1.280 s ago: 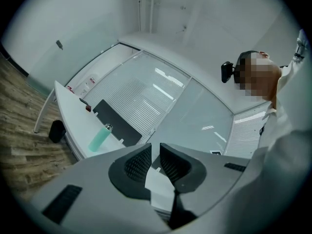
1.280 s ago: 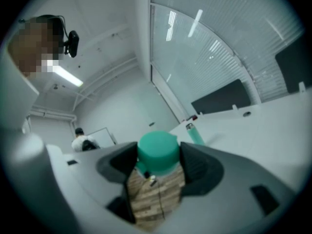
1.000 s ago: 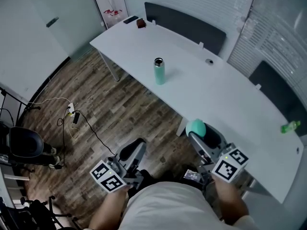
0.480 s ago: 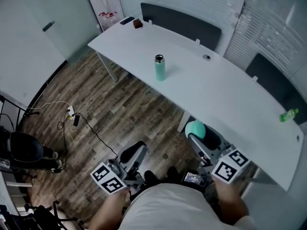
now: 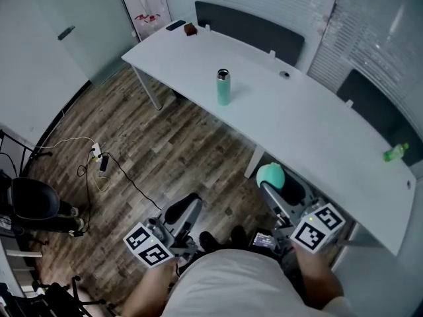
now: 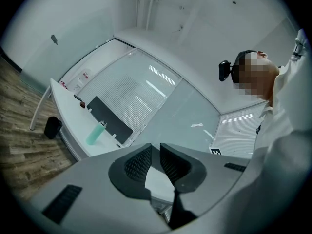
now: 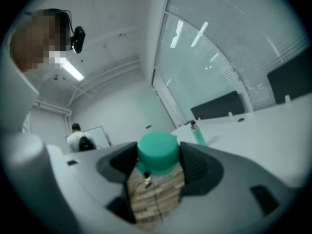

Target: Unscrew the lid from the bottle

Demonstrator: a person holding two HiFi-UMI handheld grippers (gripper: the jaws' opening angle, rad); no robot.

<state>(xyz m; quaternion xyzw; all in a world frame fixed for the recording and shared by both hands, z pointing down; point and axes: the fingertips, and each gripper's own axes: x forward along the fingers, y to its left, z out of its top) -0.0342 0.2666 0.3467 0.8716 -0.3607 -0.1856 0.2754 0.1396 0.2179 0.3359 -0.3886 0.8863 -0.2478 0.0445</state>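
Observation:
A mint-green bottle (image 5: 223,88) with a bare metal neck stands upright near the front edge of the long white table (image 5: 317,131); it also shows small in the left gripper view as the bottle (image 6: 95,133) and in the right gripper view as the bottle (image 7: 197,133). Both grippers hang low by the person's body, far from the bottle. My right gripper (image 5: 271,187) is shut on the green lid (image 5: 269,176), and the lid (image 7: 157,152) fills the gap between its pads. My left gripper (image 5: 188,207) is shut, and the left gripper (image 6: 156,155) has nothing between its pads.
A small green object (image 5: 395,152) lies at the table's far right end, and dark items (image 5: 185,27) sit at its far left corner. Dark panels (image 5: 251,25) stand behind the table. Cables (image 5: 99,160) and a black chair (image 5: 33,200) are on the wooden floor at left.
The head view has shifted slightly. Bottle and both grippers keep their places, and the lid stays in the right gripper.

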